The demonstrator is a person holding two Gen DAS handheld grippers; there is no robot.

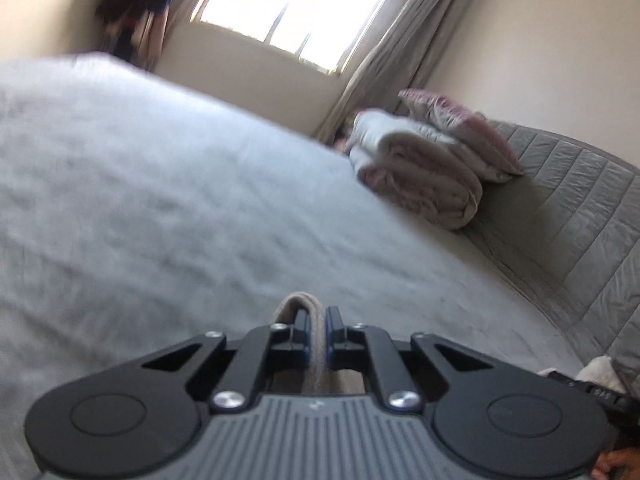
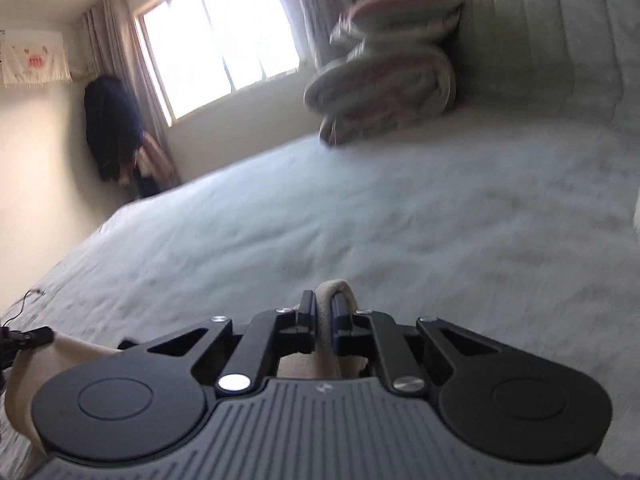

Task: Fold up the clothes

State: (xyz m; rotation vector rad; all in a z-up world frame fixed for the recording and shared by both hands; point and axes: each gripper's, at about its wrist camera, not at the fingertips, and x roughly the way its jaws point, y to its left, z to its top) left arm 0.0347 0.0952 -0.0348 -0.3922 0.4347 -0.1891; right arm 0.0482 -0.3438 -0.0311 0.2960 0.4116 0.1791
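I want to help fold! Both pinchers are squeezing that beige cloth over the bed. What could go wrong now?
1. Each gripper, left and right, pinches only a thin bunched edge of the beige cloth, so it might slip out.
2. Both views are blurred, so a quick swing could fold it crooked.
3. The cloth could drag and wrinkle the grey bedspread.

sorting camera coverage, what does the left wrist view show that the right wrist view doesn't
Only the left wrist view: the left gripper, its jaws shut on a beige cloth.

Only the right wrist view: the right gripper, shut on the same kind of beige cloth, a white wall hanging, and a thin black cable on the sheet.

Both: the grey bed, the folded quilt, the window, the curtains and dark hanging clothes.
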